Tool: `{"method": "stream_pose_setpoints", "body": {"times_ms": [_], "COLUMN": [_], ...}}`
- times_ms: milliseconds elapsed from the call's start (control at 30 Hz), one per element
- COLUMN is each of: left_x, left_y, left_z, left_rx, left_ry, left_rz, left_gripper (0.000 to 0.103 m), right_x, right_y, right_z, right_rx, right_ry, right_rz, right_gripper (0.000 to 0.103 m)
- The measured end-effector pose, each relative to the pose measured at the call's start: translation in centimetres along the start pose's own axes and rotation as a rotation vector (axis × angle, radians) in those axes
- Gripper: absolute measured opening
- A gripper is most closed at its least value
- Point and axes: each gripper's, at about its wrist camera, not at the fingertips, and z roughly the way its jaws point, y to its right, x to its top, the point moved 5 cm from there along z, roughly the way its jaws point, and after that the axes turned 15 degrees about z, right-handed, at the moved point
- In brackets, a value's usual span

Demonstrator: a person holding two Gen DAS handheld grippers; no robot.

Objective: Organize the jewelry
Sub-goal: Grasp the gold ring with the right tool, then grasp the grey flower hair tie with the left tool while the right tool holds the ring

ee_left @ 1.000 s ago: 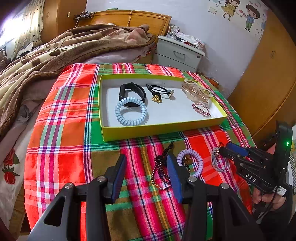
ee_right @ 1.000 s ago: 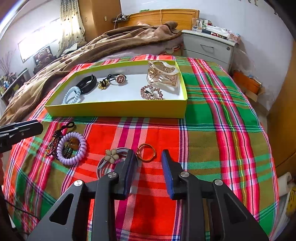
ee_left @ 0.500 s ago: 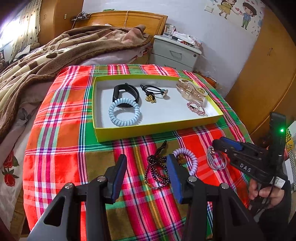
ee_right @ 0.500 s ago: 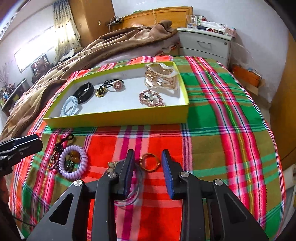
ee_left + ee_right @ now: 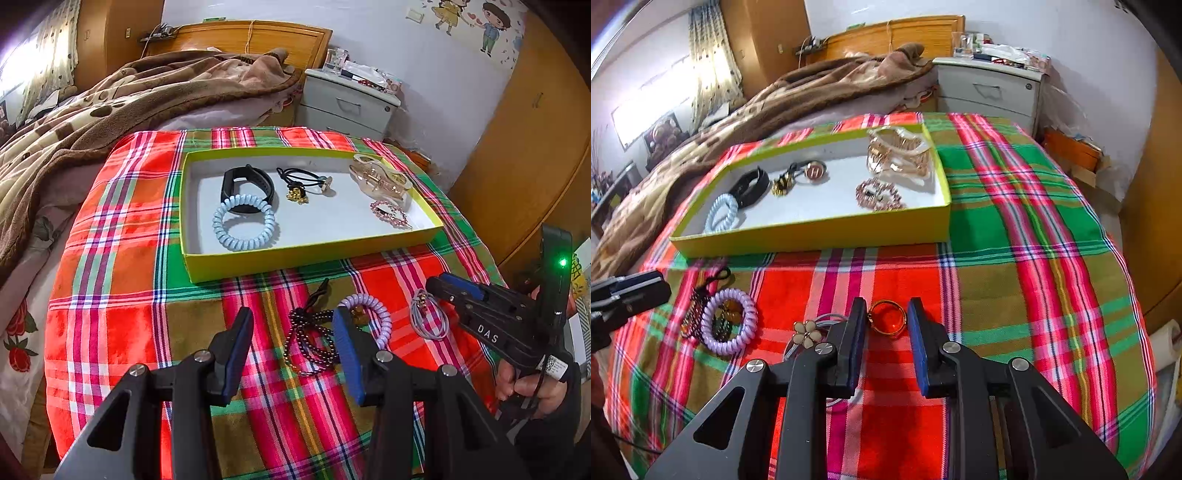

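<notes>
Gold ring (image 5: pixel 887 316) now sits between the right gripper (image 5: pixel 886 332) fingers as they close, not clamped yet; left gripper (image 5: pixel 291 347) stays wide apart.

Two black plastic handheld grippers — the left gripper (image 5: pixel 291 347) and the right gripper (image 5: pixel 886 328) — carry blue-padded fingers (image 5: pixel 918 332) and silver pivot screws (image 5: pixel 951 346); the right one bears white "DAS" lettering (image 5: pixel 487 333), a green indicator light (image 5: pixel 562 262) and a white label — gripped by a dark-sleeved hand (image 5: pixel 528 387).
</notes>
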Motion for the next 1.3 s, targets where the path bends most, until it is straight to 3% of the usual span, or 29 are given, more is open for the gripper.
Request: {"method": "stream_pose_setpoints", "body": {"times_ms": [367, 567, 767, 867, 967, 1300], "left_x": [2.7, 3.7, 3.7, 3.5, 3.2, 3.4], "left_y": [6.1, 9.1, 10.8, 11.6, 12.0, 12.3], "left_z": [1.0, 3.0, 4.9, 5.5, 6.2, 7.1], "left_rx": [-0.095, -0.141, -0.124, -0.067, -0.088, -0.052], "left_ry": [0.015, -0.021, -0.063, -0.079, -0.1, -0.115], "left_rz": [0.154, 0.227, 0.285, 0.345, 0.35, 0.369], "left_gripper": [0.047, 0.047, 0.047, 0.046, 0.046, 0.043], "right_x": [0.9, 1.1, 1.3, 1.2, 1.3, 1.3], "right_y": [2.2, 3.1, 3.9, 4.1, 4.1, 4.3], "right_z": [-2.7, -3.9, -4.4, -4.5, -4.4, -4.3], "right_rx": [0.01, 0.017, 0.019, 0.023, 0.026, 0.029], "right_ry": [0.069, 0.094, 0.105, 0.105, 0.103, 0.106], "right_rz": [0.053, 0.061, 0.076, 0.08, 0.081, 0.083], "right_gripper": [0.024, 0.024, 0.024, 0.024, 0.024, 0.024]}}
